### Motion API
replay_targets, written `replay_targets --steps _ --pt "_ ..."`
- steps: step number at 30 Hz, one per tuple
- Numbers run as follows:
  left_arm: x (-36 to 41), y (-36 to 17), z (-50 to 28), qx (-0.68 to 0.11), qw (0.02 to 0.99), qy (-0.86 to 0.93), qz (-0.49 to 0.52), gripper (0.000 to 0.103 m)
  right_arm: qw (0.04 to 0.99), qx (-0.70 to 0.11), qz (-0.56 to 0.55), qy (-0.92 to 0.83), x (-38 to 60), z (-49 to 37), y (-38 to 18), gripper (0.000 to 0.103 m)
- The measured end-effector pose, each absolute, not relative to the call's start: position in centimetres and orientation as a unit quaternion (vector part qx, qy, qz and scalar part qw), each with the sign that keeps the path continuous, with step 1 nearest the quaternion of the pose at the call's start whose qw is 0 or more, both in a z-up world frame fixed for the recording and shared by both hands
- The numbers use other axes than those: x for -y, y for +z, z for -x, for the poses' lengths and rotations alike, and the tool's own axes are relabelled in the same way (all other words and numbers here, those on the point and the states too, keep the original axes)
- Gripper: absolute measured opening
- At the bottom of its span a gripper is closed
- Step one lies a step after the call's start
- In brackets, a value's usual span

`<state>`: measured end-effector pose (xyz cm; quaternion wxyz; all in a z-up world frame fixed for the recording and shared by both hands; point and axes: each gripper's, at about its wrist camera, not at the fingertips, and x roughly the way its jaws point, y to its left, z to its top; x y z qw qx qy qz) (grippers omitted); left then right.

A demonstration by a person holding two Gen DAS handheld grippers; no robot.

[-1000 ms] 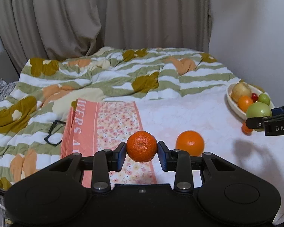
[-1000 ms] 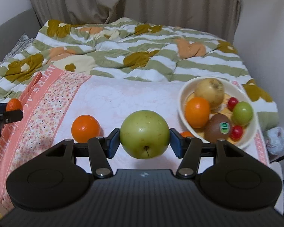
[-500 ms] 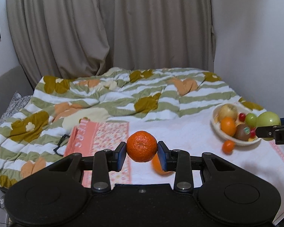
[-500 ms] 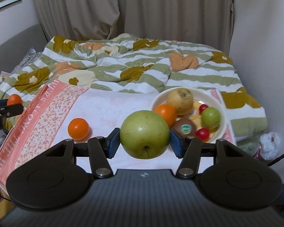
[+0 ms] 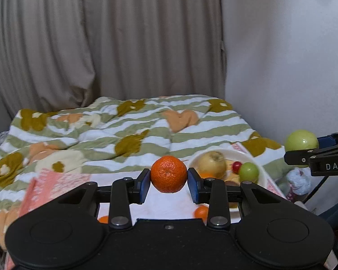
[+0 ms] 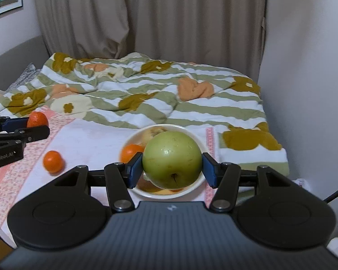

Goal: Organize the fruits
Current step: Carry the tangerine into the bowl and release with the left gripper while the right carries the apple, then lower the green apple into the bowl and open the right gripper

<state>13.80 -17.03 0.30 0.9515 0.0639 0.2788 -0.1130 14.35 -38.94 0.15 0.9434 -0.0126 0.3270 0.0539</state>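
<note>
My left gripper (image 5: 168, 178) is shut on an orange mandarin (image 5: 168, 171), held in the air above the bed. My right gripper (image 6: 172, 168) is shut on a large green apple (image 6: 172, 155), which hangs in front of the white bowl (image 6: 131, 137). The bowl (image 5: 250, 156) holds a yellowish fruit (image 5: 211, 165), a small green fruit (image 5: 249, 172), a red cherry tomato (image 5: 236, 166) and an orange (image 6: 130, 153). A loose orange (image 6: 53, 161) lies on the white cloth left of the bowl. A smaller orange fruit (image 5: 201, 212) lies near the bowl.
A green-striped flowered quilt (image 6: 146, 94) covers the far half of the bed. A pink floral cloth (image 5: 56, 182) lies at the left. A wall runs along the right side and curtains (image 5: 124, 45) hang behind. A white bag (image 5: 299, 180) sits beside the bed at the right.
Both grippers have pulled back and risen from the bed, each keeping its fruit. The left view has swung right, so the bowl now sits just behind the mandarin.
</note>
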Motion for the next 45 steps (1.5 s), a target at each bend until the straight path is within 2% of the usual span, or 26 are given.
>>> replay_targets --steps 15,28,29,31,33,38,41,45 --pt "26.4 -5.5 -23.1 -0.341 0.904 -0.228 -0.120 0.039 0.934 -0.357 -0.019 -0.001 43.7 -21.2 -3.0 0.071" --pt "29.6 -9.9 -27.3 -0.399 0.862 -0.275 -0.146 0.040 0.923 -0.382 -0.038 -0.024 44.9 -24.2 -5.4 0.071" --pt "29.6 -10.0 -27.3 -0.401 0.861 -0.277 -0.144 0.042 0.923 -0.383 -0.040 -0.025 45.0 -24.3 -5.4 0.071" --pt "29.5 -9.8 -27.1 -0.397 0.861 -0.286 -0.142 0.055 0.923 -0.383 -0.039 -0.024 45.2 -24.5 -5.5 0.071" --pt "29.4 -9.4 -26.7 -0.385 0.865 -0.287 -0.145 0.083 0.923 -0.383 -0.040 -0.025 45.2 -24.7 -5.5 0.071" --pt "28.4 -8.2 -26.1 -0.367 0.874 -0.284 -0.145 0.088 0.923 -0.382 -0.035 -0.021 45.2 -25.0 -5.5 0.071" --pt "27.4 -7.6 -26.1 -0.360 0.882 -0.269 -0.142 0.097 0.924 -0.380 -0.030 -0.013 44.8 -25.7 -5.4 0.071" --pt "25.9 -6.9 -26.2 -0.351 0.892 -0.251 -0.136 0.099 0.925 -0.380 -0.026 0.007 44.2 -27.2 -5.4 0.071"
